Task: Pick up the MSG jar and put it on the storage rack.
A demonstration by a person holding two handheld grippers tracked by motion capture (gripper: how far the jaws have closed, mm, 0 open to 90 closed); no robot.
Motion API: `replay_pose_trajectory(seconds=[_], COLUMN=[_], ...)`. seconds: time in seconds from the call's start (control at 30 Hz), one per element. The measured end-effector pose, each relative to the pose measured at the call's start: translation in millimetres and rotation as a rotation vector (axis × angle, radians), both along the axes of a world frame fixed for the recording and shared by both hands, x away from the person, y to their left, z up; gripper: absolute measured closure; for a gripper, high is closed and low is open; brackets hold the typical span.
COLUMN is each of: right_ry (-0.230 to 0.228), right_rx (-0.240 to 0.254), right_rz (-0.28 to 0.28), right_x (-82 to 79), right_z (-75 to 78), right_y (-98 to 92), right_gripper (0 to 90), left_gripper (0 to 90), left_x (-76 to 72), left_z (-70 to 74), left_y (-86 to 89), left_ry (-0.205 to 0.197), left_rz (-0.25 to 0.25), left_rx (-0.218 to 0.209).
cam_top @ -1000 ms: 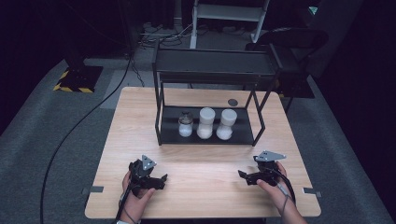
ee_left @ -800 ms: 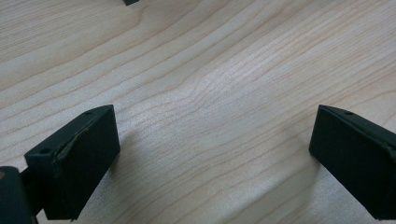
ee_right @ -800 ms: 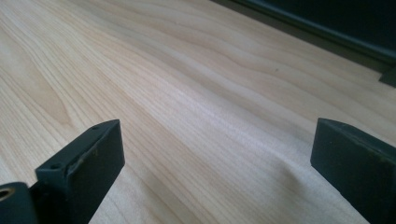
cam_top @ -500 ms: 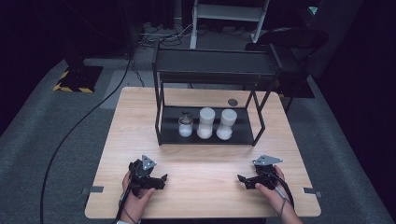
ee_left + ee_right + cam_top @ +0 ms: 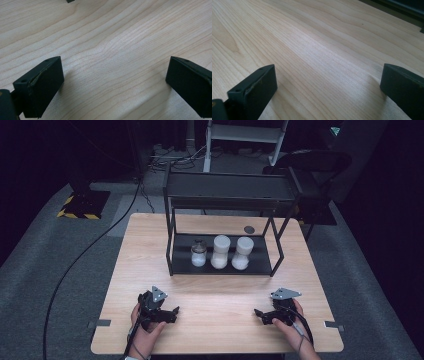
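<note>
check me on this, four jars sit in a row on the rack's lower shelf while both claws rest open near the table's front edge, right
Not quite: the high view shows three jars, not four, in a row on the lower shelf of the rack: a small clear jar, a middle white jar and a right white jar. The rest holds: the left claw and right claw rest open near the table's front edge.

Bright overhead light on the wooden table (image 5: 215, 285); surroundings beyond it near black. High view soft, slightly grainy. Short dim shadows under the black rack (image 5: 222, 200). Gripper views sharp on wood grain mid-frame, soft shadows beside the jaws, pale sheen across the grain, far edges blurred.
</note>
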State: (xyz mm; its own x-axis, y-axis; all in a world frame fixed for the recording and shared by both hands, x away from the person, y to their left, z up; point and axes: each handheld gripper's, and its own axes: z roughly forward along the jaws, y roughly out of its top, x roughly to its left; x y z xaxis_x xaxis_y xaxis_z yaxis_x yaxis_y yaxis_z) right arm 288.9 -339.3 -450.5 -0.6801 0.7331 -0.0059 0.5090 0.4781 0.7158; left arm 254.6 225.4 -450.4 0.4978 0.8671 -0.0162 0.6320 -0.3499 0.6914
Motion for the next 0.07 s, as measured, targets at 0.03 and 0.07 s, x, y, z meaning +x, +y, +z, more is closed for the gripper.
replay_pose_trajectory(seconds=[0.03,0.07], right_ry=[0.0,-0.001], right_rx=[0.0,-0.001], right_rz=[0.002,0.004], right_x=[0.2,0.3], right_z=[0.0,0.0], right_y=[-0.3,-0.7], right_gripper=[0.6,0.6], left_gripper=[1.6,1.6], left_x=[0.0,0.1], left_z=[0.0,0.2], left_y=[0.0,0.0], left_ry=[0.0,0.001], left_rz=[0.0,0.0], left_rx=[0.0,0.001])
